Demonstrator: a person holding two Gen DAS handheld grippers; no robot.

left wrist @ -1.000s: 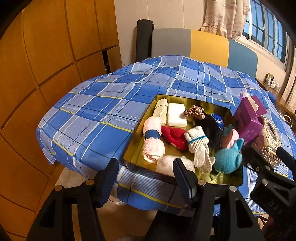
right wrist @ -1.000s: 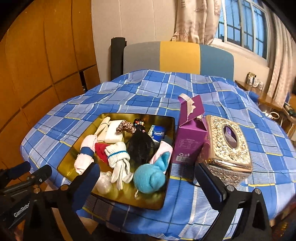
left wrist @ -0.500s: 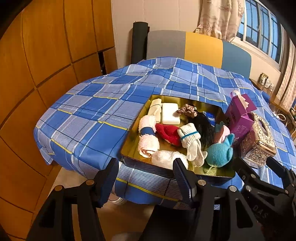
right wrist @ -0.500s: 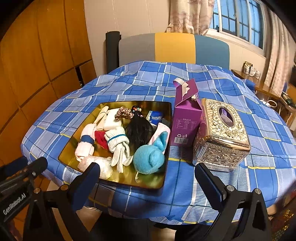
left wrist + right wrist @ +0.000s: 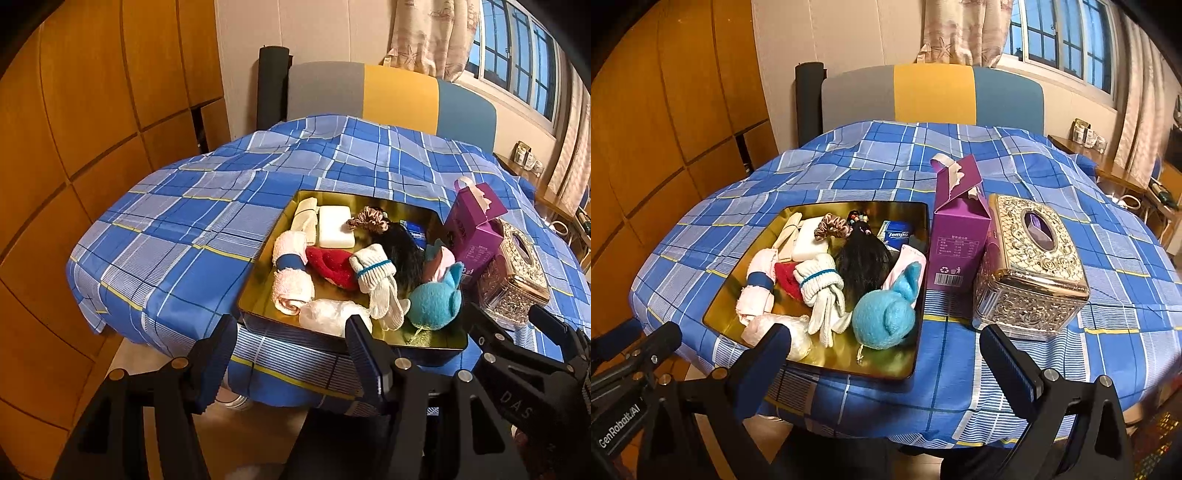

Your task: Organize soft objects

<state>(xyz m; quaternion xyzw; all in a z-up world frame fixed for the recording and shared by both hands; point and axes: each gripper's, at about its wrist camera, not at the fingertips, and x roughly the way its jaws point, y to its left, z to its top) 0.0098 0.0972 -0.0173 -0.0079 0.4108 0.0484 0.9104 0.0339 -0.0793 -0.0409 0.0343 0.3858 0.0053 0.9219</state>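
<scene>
A gold tray (image 5: 727,295) (image 5: 258,288) on the blue plaid table holds soft things: a rolled pink towel (image 5: 759,284) (image 5: 291,277), a red cloth (image 5: 785,278), white socks (image 5: 822,291) (image 5: 376,280), a blue felt toy (image 5: 886,314) (image 5: 436,299), a black hair piece (image 5: 864,264), a scrunchie (image 5: 831,227), a white sponge (image 5: 809,245) and a clear bag (image 5: 779,328). My left gripper (image 5: 291,339) is open and empty in front of the tray's near edge. My right gripper (image 5: 886,350) is open and empty, near the tray's front right corner.
A purple carton (image 5: 960,236) stands right of the tray, with an ornate gold tissue box (image 5: 1030,266) beside it. A chair back (image 5: 931,96) stands behind the table. Wooden wall panels (image 5: 92,147) are at the left. The plaid cloth (image 5: 177,240) hangs over the table edge.
Both grippers have pulled back and risen a little from the table, so the tray looks farther away. Nothing on the table has moved. Both grippers stay open.
</scene>
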